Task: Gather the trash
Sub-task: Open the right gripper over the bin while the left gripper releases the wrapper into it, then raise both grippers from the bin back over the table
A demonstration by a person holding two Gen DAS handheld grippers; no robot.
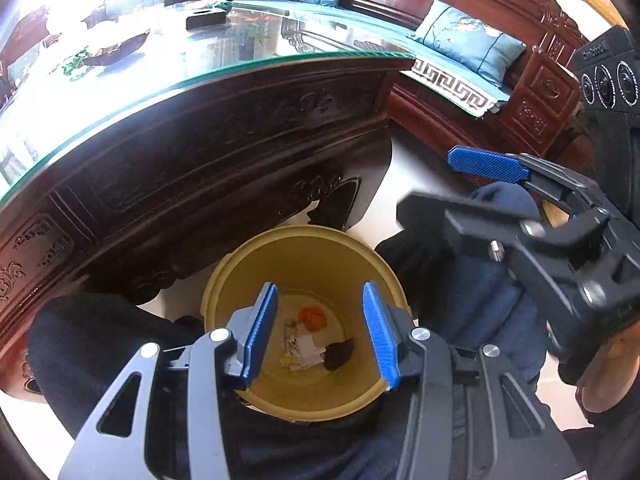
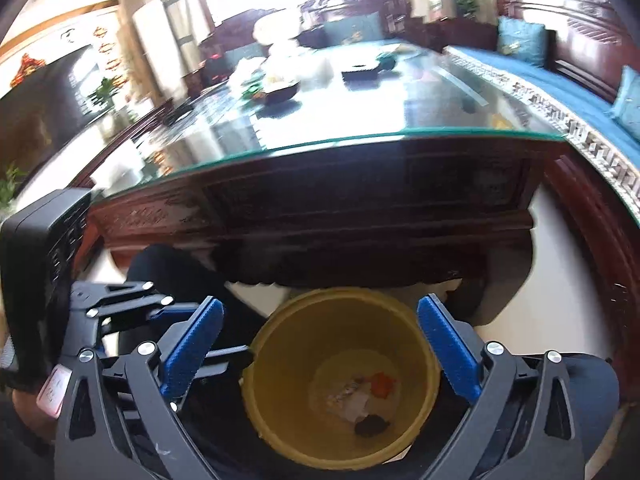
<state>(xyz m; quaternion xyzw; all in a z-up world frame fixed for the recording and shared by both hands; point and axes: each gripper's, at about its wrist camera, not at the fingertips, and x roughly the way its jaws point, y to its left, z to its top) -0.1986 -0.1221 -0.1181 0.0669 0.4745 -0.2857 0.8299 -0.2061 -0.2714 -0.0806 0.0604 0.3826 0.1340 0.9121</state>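
1. Left wrist view: the left gripper (image 1: 320,332) hangs over a yellow bin (image 1: 224,276) that stands on the pale floor between the person's knees, near the carved wooden table (image 1: 208,160). Its jaws are spread wide with nothing between them.
2. At the bottom of the bin lie scraps of white paper (image 1: 306,350), an orange piece (image 1: 313,317) and a dark lump (image 1: 339,354), so some trash is already collected.
3. At the right, the right gripper (image 1: 452,184) is near, above the bin's right side. One blue pad shows, the other finger is blurred, but the jaws look parted and hold nothing.
4. Right wrist view: the right gripper (image 2: 320,352) also points down at the bin (image 2: 280,344), jaws wide apart and empty. The left gripper (image 2: 176,316) shows at the left edge.
5. On the far part of the glass tabletop (image 2: 360,120) stand a dark tray (image 2: 362,70) and a bowl (image 2: 282,90); the blur hides whether any trash is left there.
6. Judgement: a drop-off looks just finished; what is left cannot be told.
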